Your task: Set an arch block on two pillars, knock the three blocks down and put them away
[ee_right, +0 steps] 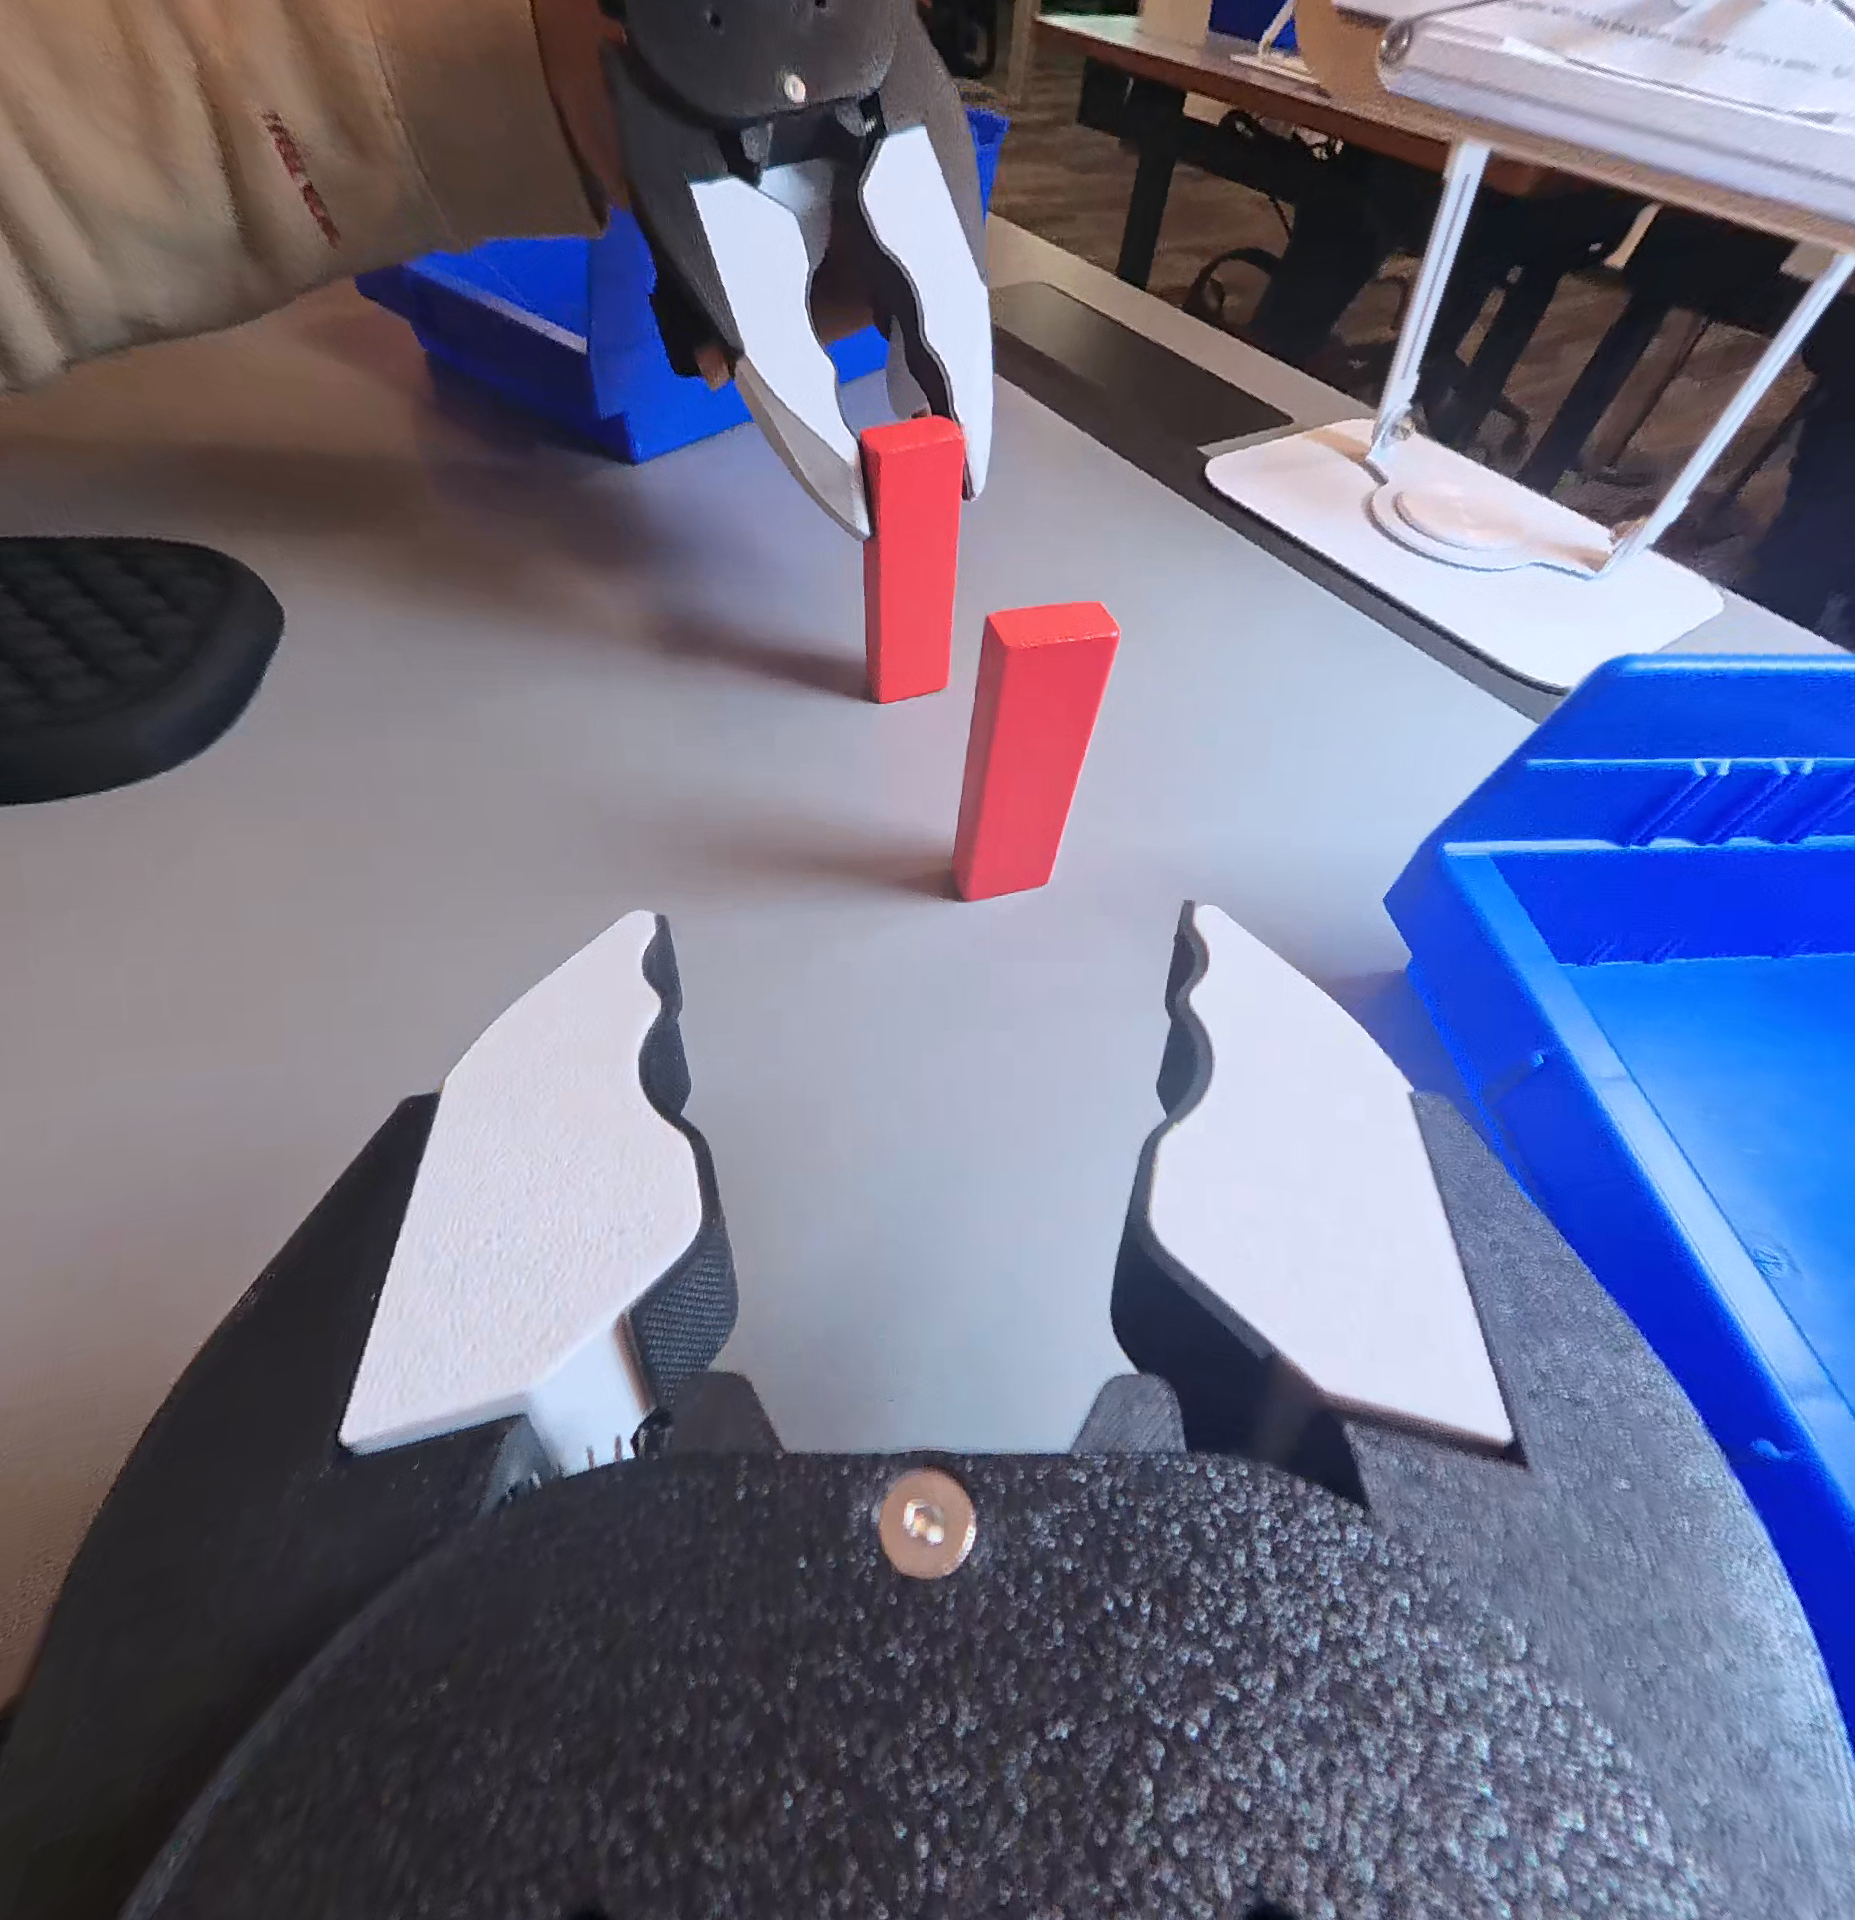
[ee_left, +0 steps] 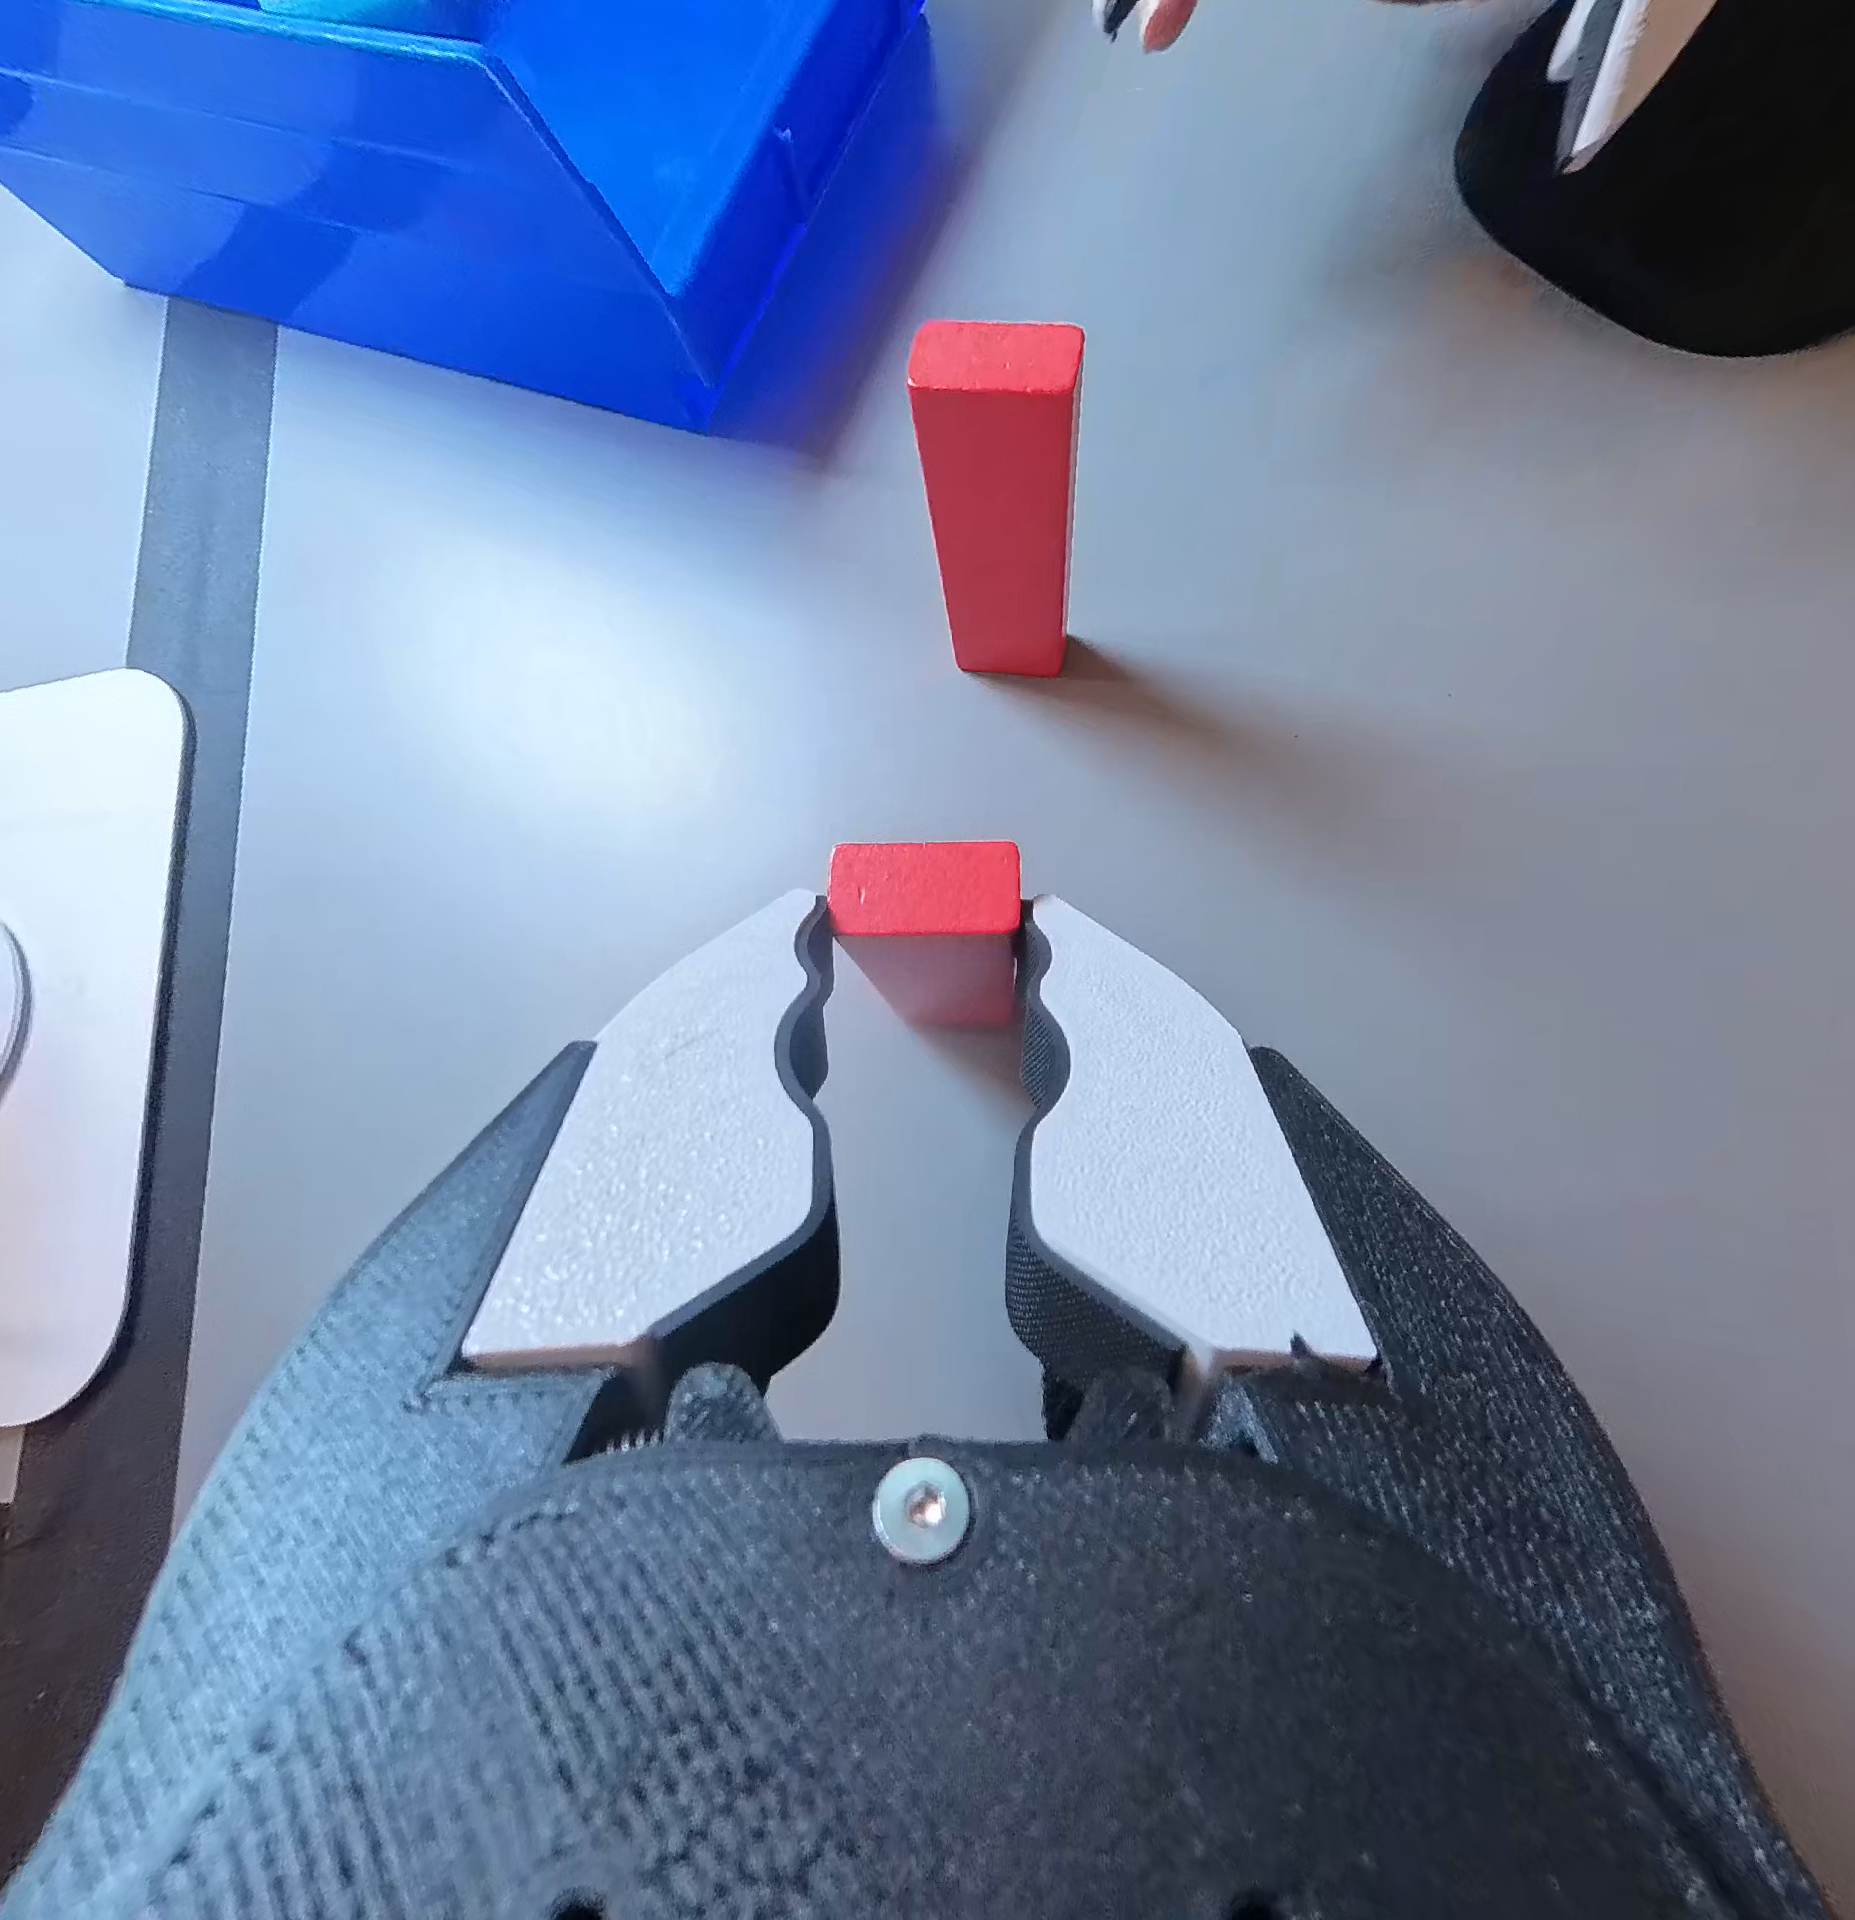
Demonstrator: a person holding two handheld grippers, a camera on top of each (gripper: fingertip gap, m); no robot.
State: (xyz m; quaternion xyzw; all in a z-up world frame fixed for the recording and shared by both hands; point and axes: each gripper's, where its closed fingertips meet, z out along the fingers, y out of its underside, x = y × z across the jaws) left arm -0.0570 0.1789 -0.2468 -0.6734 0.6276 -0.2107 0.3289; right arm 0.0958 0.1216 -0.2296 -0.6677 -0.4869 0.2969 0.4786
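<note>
Two red pillar blocks stand upright on the grey table. My left gripper [ee_left: 923, 914] is shut on the top of the first red pillar [ee_left: 928, 930], whose foot rests on the table; the right wrist view shows the same grip [ee_right: 907, 488] on that pillar [ee_right: 907, 582]. The second red pillar [ee_left: 996, 499] stands free a little beyond it, and also shows in the right wrist view [ee_right: 1032, 748]. My right gripper [ee_right: 923, 925] is open and empty, just short of the second pillar. No arch block is in view.
A blue bin [ee_left: 466, 177] sits at the far left in the left wrist view; in the right wrist view one blue bin [ee_right: 1671, 987] is close on the right and another [ee_right: 549, 322] lies behind the left gripper. A white stand base [ee_right: 1463, 540] and a black pad [ee_right: 92, 655] lie nearby. My hands' fingertips stand some 20 centimetres from each other. From my left tips it is roughly 30 centimetres to the white stand base [ee_right: 1463, 540]; from my right, 40 centimetres.
</note>
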